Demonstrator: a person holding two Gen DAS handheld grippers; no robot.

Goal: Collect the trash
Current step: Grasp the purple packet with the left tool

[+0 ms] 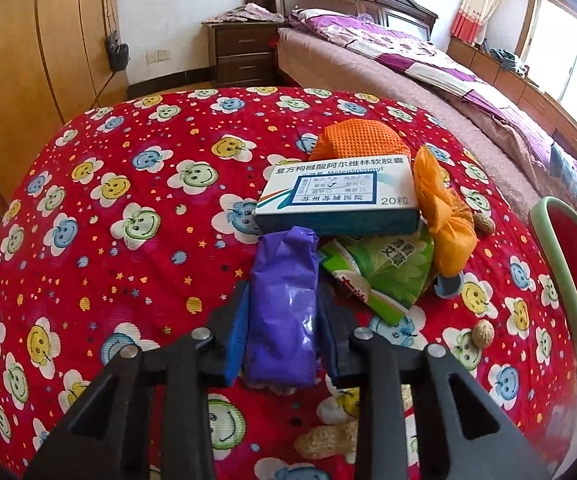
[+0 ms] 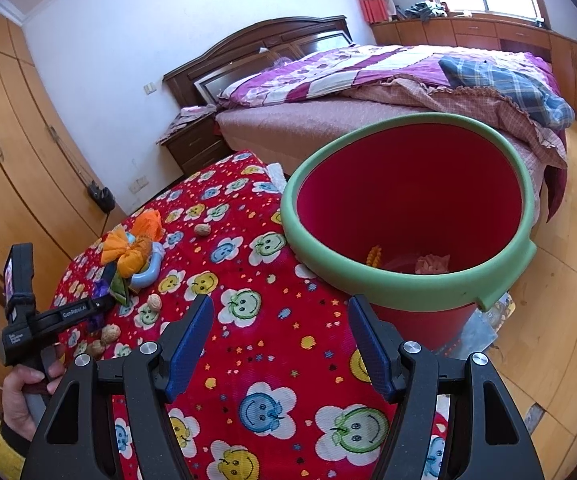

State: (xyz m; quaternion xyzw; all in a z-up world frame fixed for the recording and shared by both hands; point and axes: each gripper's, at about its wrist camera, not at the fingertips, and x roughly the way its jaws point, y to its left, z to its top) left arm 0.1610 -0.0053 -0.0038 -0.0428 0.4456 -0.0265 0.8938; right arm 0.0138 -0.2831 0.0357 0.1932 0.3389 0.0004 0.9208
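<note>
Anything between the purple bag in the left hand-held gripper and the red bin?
Nothing visible blocks it. The purple bag sits between the left hand-held gripper fingers; the red bin stands open-topped at the table's edge, only flat tablecloth between.

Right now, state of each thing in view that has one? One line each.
left gripper: shut on the purple bag
purple bag: crumpled, between the pads, resting on the tablecloth
right gripper: open, nothing between the pads
red bin: open-topped, a few scraps at the bottom
medicine box: closed, lying flat on the pile
orange bag: knotted shut
</note>
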